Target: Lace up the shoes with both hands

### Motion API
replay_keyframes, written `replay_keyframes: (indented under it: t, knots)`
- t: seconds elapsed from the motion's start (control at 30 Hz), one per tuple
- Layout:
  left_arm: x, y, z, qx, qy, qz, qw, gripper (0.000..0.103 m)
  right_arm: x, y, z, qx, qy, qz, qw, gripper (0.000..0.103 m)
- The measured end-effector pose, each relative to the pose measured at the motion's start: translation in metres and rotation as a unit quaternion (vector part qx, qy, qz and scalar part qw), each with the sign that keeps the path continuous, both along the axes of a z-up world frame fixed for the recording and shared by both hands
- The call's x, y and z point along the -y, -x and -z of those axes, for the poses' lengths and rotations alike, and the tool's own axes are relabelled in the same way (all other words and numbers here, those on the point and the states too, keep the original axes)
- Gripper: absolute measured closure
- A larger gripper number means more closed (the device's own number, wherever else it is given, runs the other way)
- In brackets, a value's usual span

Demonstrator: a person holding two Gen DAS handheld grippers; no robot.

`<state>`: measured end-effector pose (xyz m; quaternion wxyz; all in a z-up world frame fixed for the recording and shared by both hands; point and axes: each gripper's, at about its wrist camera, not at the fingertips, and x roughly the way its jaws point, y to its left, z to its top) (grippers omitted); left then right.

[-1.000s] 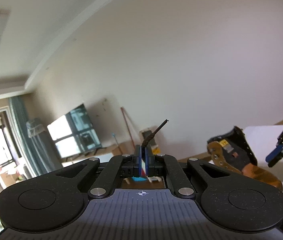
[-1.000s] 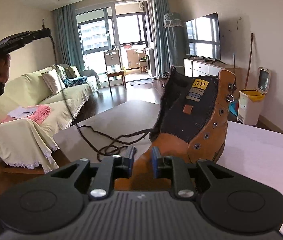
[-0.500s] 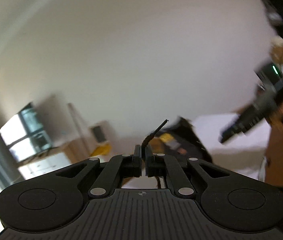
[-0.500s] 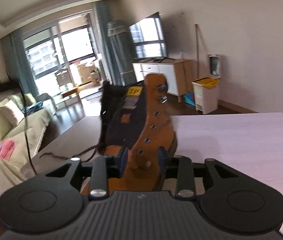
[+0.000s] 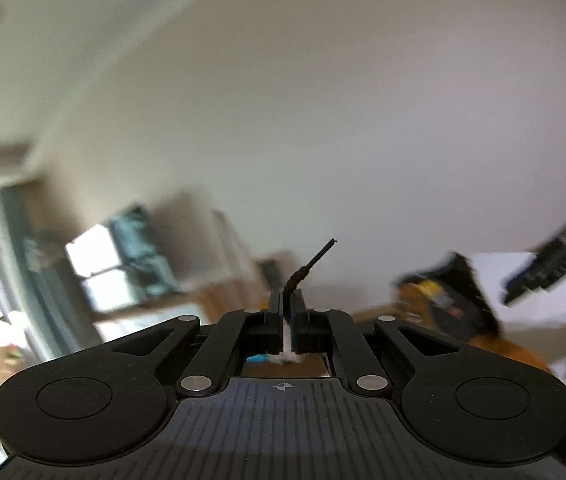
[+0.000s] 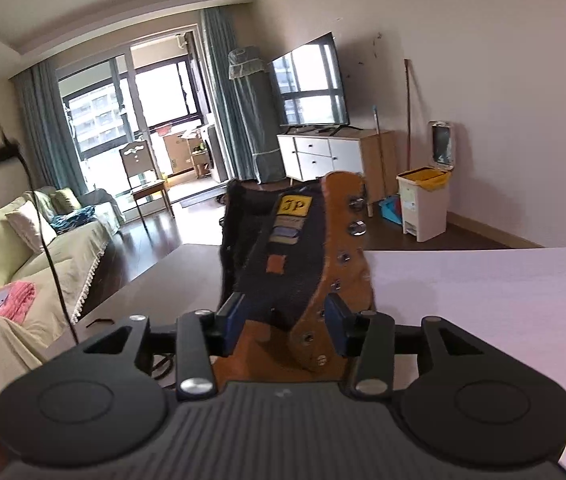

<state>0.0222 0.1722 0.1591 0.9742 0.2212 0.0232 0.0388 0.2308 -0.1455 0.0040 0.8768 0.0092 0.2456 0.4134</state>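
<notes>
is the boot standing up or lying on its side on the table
Standing up. In the right wrist view the boot rises sole-down from the table, its shaft and tongue pointing upward.

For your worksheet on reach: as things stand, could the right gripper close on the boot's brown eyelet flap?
Probably yes: the right gripper, jaws just opening, already straddles the boot, and the eyelet flap stands unobstructed between its fingers.

Both units are built alike: left gripper [image 5: 286, 308] and right gripper [image 6: 285, 320] have matte black linkage arms, round silver pivot screws, two large disc housings and a ribbed grey deck. Blue pads [image 6: 234, 316] are fitted on the right fingers.
</notes>
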Motion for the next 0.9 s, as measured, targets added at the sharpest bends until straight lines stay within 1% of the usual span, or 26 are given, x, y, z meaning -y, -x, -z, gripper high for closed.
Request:
replay_keyframes:
  t: [0.07, 0.1, 0.13, 0.2, 0.23, 0.33, 0.4, 0.43, 0.47, 0.57, 0.6, 0.63, 0.67, 0.7, 0.73, 0.77, 0.9]
  knots:
    - [-0.009, 0.027, -0.024, 0.044, -0.016, -0.049, 0.9977, 0.100, 0.000, 0.004, -0.002, 0.004, -0.004, -0.001, 1.000, 0.056]
    - [-0.010, 0.033, -0.029, 0.056, -0.021, -0.062, 0.9963, 0.100, 0.000, 0.006, -0.003, 0.006, -0.006, -0.001, 1.000, 0.056]
    - [-0.013, 0.047, -0.041, 0.082, -0.031, -0.089, 0.9922, 0.100, 0.001, 0.007, -0.004, 0.008, -0.008, 0.001, 1.000, 0.056]
    - [-0.017, 0.066, -0.058, 0.118, -0.041, -0.128, 0.9839, 0.100, 0.003, 0.010, -0.007, 0.012, -0.012, 0.003, 1.000, 0.056]
    - [-0.019, 0.079, -0.070, 0.143, -0.050, -0.157, 0.9758, 0.100, 0.005, 0.012, -0.009, 0.014, -0.015, 0.005, 1.000, 0.055]
    - [-0.017, 0.086, -0.080, 0.149, -0.059, -0.167, 0.9728, 0.100, 0.007, 0.015, -0.011, 0.018, -0.022, 0.010, 1.000, 0.053]
    - [-0.012, 0.079, -0.077, 0.136, -0.059, -0.154, 0.9770, 0.100, 0.008, 0.016, -0.011, 0.018, -0.026, 0.012, 0.999, 0.053]
    - [-0.007, 0.071, -0.071, 0.120, -0.059, -0.137, 0.9816, 0.100, 0.008, 0.017, -0.010, 0.017, -0.026, 0.014, 0.999, 0.053]
    - [-0.003, 0.066, -0.066, 0.111, -0.059, -0.126, 0.9840, 0.100, 0.009, 0.017, -0.009, 0.017, -0.024, 0.018, 0.999, 0.053]
    - [0.018, 0.026, -0.036, 0.052, -0.055, -0.062, 0.9952, 0.100, 0.010, 0.015, -0.005, 0.012, -0.017, 0.031, 0.999, 0.053]
    - [0.029, 0.006, -0.019, 0.025, -0.052, -0.030, 0.9979, 0.100, 0.010, 0.013, -0.005, 0.011, -0.014, 0.035, 0.999, 0.053]
    - [0.037, -0.008, -0.008, 0.007, -0.054, -0.010, 0.9985, 0.100, 0.011, 0.011, -0.004, 0.008, -0.013, 0.040, 0.999, 0.053]
    - [0.044, -0.018, 0.000, -0.004, -0.054, 0.006, 0.9985, 0.100, 0.011, 0.008, -0.004, 0.005, -0.013, 0.044, 0.999, 0.053]
    - [0.055, -0.037, 0.013, -0.027, -0.057, 0.033, 0.9975, 0.100, 0.011, 0.005, -0.004, 0.001, -0.013, 0.048, 0.999, 0.053]
    - [0.065, -0.054, 0.026, -0.047, -0.060, 0.057, 0.9954, 0.100, 0.011, 0.001, -0.004, -0.004, -0.013, 0.052, 0.999, 0.053]
    - [0.071, -0.065, 0.035, -0.059, -0.064, 0.071, 0.9936, 0.100, 0.009, -0.005, -0.005, -0.010, -0.013, 0.058, 0.998, 0.053]
    - [0.097, -0.107, 0.073, -0.110, -0.081, 0.125, 0.9826, 0.100, -0.002, -0.025, -0.002, -0.042, -0.011, 0.069, 0.997, 0.053]
